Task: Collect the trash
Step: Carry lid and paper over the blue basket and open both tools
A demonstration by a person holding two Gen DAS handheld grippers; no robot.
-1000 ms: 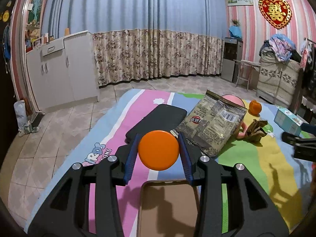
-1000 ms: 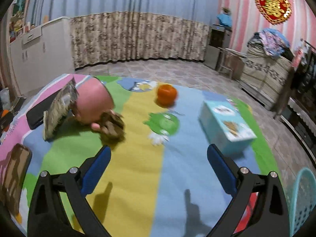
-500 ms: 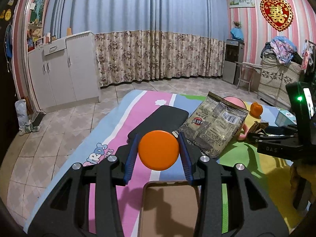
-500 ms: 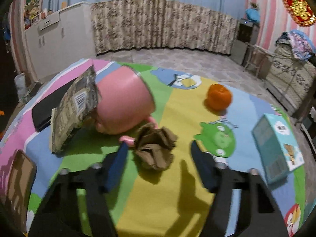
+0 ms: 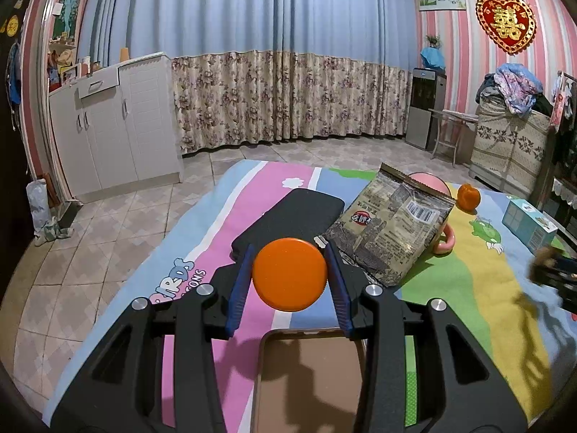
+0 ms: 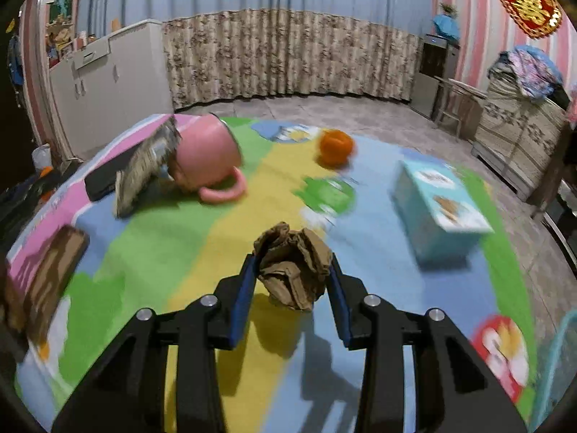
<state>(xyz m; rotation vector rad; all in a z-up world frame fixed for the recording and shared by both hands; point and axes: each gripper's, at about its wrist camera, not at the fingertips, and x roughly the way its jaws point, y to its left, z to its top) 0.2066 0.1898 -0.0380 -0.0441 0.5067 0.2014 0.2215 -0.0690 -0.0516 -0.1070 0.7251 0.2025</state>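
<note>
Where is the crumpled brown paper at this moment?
In the right wrist view, the crumpled brown paper sits clamped in the right gripper, above the colourful mat.

A table covered by a bright striped cartoon-print cloth carries a tipped pink plastic mug, a grey foil snack bag leaning on it, a flat black case, a round orange fruit, a pale blue cardboard box and a brown phone.
</note>
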